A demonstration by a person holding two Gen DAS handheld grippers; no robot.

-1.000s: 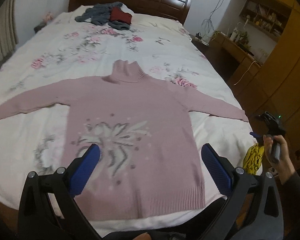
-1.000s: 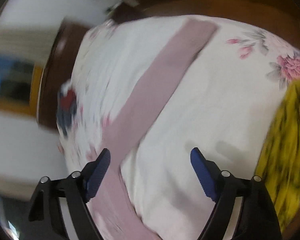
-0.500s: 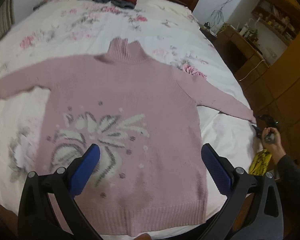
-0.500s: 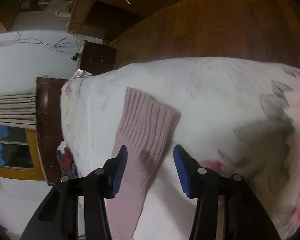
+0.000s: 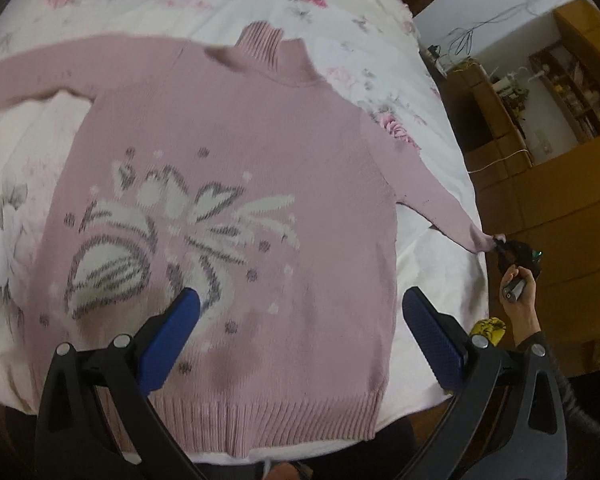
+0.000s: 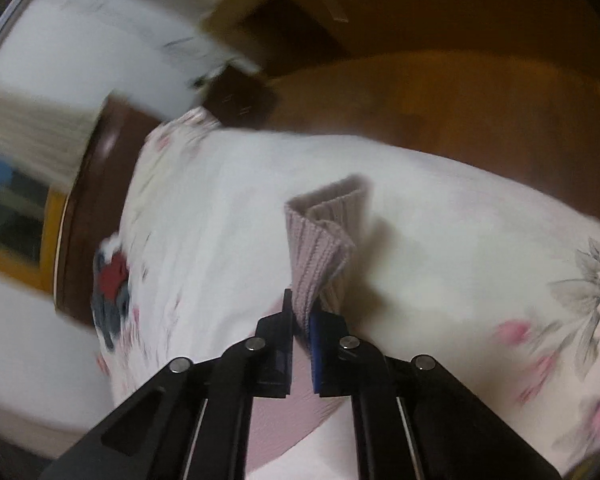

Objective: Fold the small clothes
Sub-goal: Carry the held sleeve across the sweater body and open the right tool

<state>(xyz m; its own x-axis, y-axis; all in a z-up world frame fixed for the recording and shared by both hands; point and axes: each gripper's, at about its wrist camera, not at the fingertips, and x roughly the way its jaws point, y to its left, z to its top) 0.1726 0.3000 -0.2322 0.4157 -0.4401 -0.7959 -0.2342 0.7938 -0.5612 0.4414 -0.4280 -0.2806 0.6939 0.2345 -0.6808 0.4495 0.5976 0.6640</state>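
Hovering with jaws spread wide over the hem at 6 o'clock, left gripper [image 5: 300, 332] touching nothing of the pink turtleneck sweater [image 5: 236, 216] lying flat, front up, on the floral bedspread [image 5: 420, 268]. Pinching the ribbed sleeve cuff [image 6: 324, 236] at 3 o'clock by the bed's edge, right gripper [image 6: 302, 320] pressing together on the knit. Lying far off at 12 o'clock, a blurred clothes pile [image 6: 110, 284] near the wooden headboard [image 6: 96, 184].
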